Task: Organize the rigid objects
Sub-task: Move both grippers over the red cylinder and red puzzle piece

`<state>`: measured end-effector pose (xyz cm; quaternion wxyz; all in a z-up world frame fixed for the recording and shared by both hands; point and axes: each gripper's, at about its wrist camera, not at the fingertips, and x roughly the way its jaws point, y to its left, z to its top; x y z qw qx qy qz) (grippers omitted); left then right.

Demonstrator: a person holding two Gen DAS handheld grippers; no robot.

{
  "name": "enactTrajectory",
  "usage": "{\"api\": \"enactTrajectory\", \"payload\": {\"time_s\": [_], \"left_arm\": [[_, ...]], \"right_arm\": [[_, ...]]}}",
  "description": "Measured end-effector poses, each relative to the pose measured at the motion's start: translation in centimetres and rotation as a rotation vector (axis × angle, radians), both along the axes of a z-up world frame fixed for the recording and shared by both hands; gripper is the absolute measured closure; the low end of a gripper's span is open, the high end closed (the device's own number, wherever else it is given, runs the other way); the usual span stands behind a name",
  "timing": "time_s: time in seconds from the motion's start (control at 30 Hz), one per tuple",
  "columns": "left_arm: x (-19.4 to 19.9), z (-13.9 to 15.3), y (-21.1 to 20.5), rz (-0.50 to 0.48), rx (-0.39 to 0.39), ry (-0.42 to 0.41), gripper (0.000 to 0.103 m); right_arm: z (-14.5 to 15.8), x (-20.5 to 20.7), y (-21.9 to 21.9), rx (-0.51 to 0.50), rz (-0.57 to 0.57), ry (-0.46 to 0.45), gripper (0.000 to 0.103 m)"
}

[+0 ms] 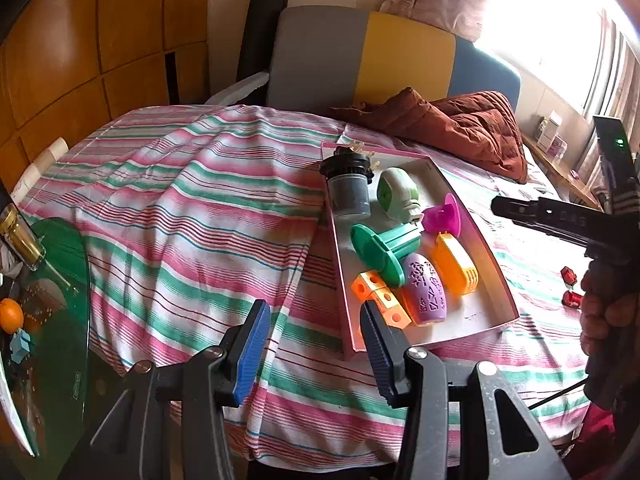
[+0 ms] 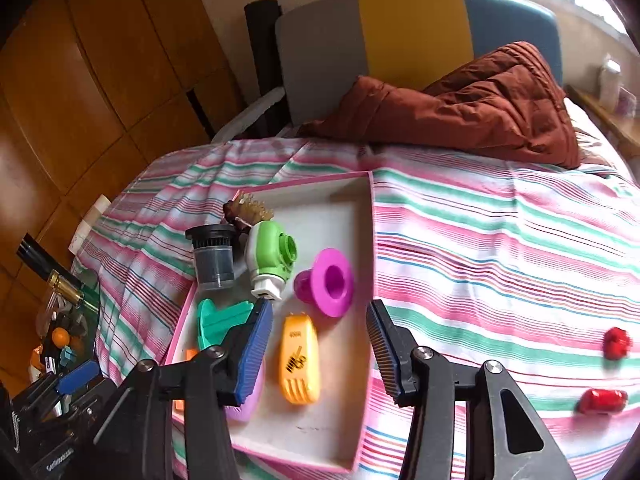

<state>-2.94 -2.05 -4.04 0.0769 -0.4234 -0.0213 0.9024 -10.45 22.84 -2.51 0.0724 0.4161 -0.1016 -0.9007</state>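
A pink-rimmed tray (image 1: 472, 314) (image 2: 332, 216) lies on the striped cloth. It holds a black-capped grey canister (image 2: 214, 260), a green and white gadget (image 2: 270, 256), a magenta spool (image 2: 328, 282), a teal flanged piece (image 2: 220, 322), an orange comb-like piece (image 2: 300, 360), a purple oval (image 1: 426, 294) and orange cubes (image 1: 380, 300). My right gripper (image 2: 318, 354) hangs open above the orange comb-like piece without touching it. My left gripper (image 1: 316, 354) is open over the cloth just left of the tray's near corner, with nothing in it. Two red pieces (image 2: 616, 342) (image 2: 602, 400) lie on the cloth to the right.
A rust-coloured quilt (image 2: 480, 108) is heaped at the back, in front of a grey, yellow and blue chair back (image 1: 400, 56). A green glass table (image 1: 60, 280) with a bottle and an orange stands at the left. Wooden panels line the left wall.
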Motion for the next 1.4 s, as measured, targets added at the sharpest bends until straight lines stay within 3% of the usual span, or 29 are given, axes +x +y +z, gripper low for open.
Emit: {"api": "enactTrajectory", "payload": {"time_s": [0.4,0.93,1.23,1.4], "left_arm": [[0.5,0.9,2.1,-0.053,-0.030,0.028,0.056],[-0.2,2.5,9.8,-0.224,-0.085,0.068,0.056],[-0.3,2.4,16.6,-0.365,-0.122,0.062,0.056],[-0.1,1.8,20.7,-0.437,-0.135,0.049,0.056]], "right_arm": [[0.7,3.8,6.3,0.039,-0.112,0.014,0.052],[0.6,10.0,21.6,0.117,-0.427,-0.005,0.048],[-1.6,13.4,28.4,0.078,-0.593,-0.029,0.048],[-2.2,14.5,30.8,-0.019,-0.677,-0.023,0.048]]}}
